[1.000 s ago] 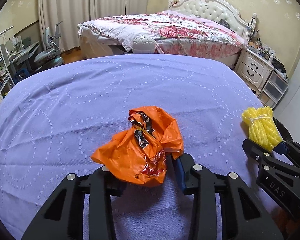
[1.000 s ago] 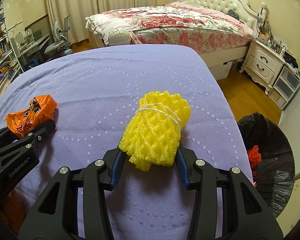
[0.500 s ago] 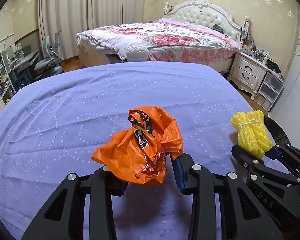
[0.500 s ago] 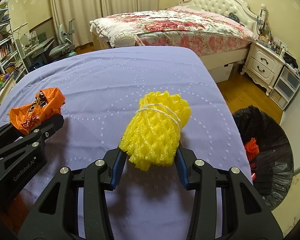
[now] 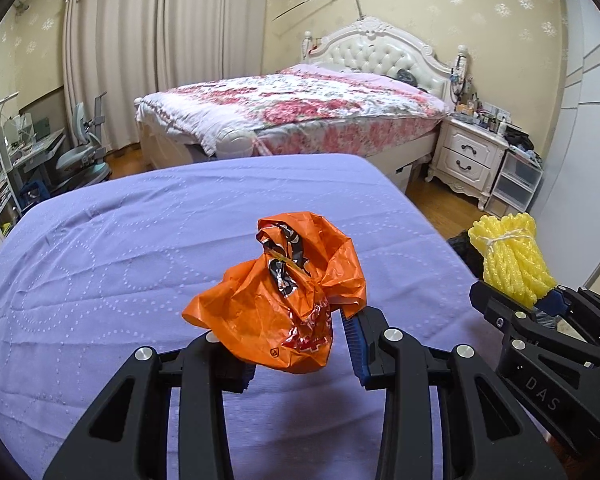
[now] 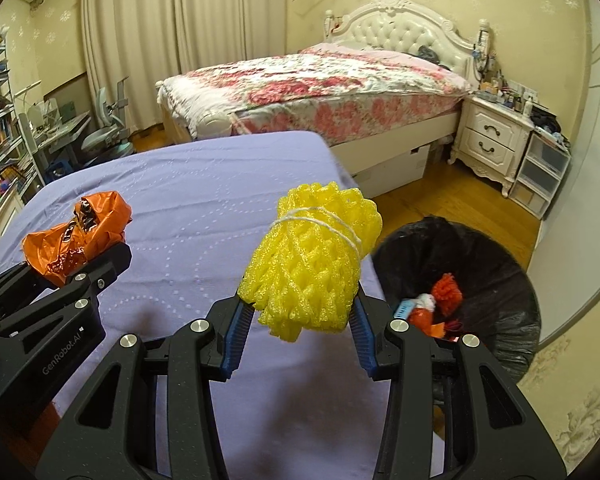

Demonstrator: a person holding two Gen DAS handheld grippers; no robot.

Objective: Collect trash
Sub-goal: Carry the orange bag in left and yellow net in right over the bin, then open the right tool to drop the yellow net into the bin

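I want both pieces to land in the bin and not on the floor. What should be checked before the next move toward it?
1. Left gripper shut on the orange bag: ok, pinched at its lower part.
2. Right gripper shut on the yellow foam net: ok, both pads press its sides.
3. Both pieces lifted off the purple sheet: ok, each hangs above it.
4. Bin open, with room: ok, black liner open, a few scraps at the bottom.
5. Foam net over the bin's mouth: not ok, it sits beside the rim, over the sheet's edge.
6. String around the net holds tight: cannot tell.
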